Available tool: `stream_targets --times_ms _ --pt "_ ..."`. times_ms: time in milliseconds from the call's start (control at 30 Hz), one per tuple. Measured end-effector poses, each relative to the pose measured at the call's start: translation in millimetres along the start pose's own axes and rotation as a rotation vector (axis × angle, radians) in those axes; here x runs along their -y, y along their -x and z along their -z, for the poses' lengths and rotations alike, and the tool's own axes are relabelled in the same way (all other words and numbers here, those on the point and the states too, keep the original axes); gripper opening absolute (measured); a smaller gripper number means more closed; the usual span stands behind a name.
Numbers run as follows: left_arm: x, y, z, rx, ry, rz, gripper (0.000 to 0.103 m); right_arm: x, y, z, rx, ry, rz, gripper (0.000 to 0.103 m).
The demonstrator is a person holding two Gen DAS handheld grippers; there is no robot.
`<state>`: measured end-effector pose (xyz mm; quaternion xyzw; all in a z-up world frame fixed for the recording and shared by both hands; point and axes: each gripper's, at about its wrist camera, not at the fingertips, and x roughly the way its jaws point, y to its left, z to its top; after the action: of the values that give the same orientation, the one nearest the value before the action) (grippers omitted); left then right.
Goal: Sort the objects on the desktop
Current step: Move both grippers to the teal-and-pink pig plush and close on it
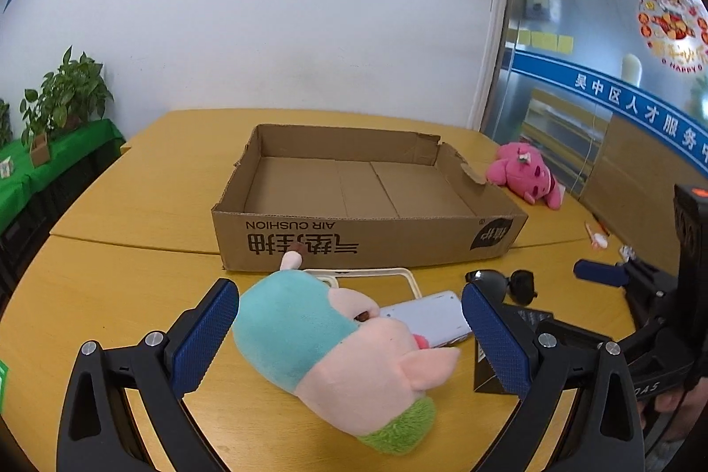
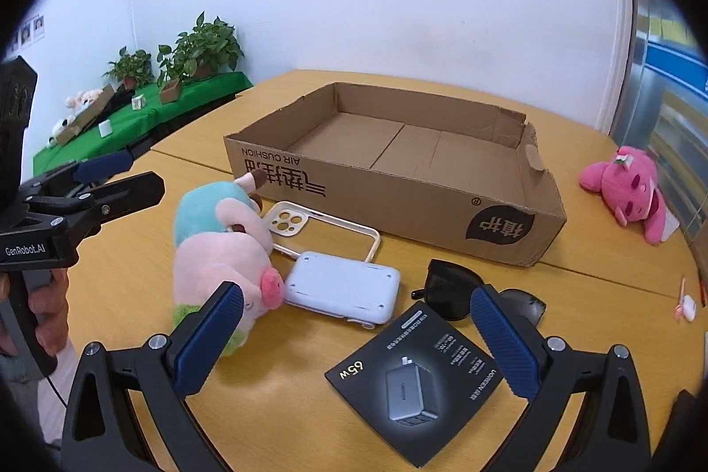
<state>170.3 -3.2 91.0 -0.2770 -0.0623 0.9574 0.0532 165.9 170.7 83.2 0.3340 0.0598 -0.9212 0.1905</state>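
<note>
**Desktop layout: both grippers spread, nothing held**

Left gripper (image 1: 349,335): fingers wide apart, one on each side of the plush pig (image 1: 336,357). Neither pad touches the toy. The pig lies on its side on the wooden table (image 1: 132,295), snout against the white device (image 1: 425,321).

Right gripper (image 2: 354,339): fingers likewise spread and holding nothing, positioned over the black charger box (image 2: 416,383), which lies flat on the table.

Surrounding items:
- Cardboard box (image 2: 398,180), open-topped, stands behind the cluster; its interior shows only bare cardboard. One corner of the far wall is torn.
- Phone case (image 2: 327,228) lies between the box and the white device; the device overlaps its near edge and the pig covers one corner.
- Sunglasses (image 2: 460,290) lie just beside the charger box, lenses down.
- Pink plush (image 2: 628,189) lies well apart from the cluster, to the right of the cardboard box.
- A small pink-and-white item (image 2: 686,308) sits near the table's right edge; too small to identify.

Obstructions and limits:
- In the right wrist view the right finger covers part of the sunglasses.
- In the left wrist view the charger box is mostly hidden behind the right finger, and the phone case is largely masked by the pig.
- Potted plants (image 2: 199,47) stand on a green-covered shelf in the background.
</note>
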Motion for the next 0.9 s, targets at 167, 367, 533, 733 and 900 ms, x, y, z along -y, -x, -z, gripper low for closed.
stream_targets --times_ms 167,367,533,733,900 --pt "2 -4 -5 -0.002 0.017 -0.023 0.102 -1 -3 -2 0.0 0.007 0.032 0.102" --pt "-5 -20 -3 -0.052 0.047 -0.014 0.102 -5 -13 -4 -0.011 0.03 0.042 0.102" --pt "-24 -39 2 -0.121 0.145 0.038 0.102 -8 -25 -7 -0.019 0.036 0.016 0.102" --pt "-31 -52 4 -0.109 0.148 0.003 0.101 -10 -45 -8 -0.042 0.03 0.01 0.102" --pt "-27 -57 2 -0.104 0.112 -0.013 0.101 -7 -58 -8 -0.075 0.01 -0.001 0.102"
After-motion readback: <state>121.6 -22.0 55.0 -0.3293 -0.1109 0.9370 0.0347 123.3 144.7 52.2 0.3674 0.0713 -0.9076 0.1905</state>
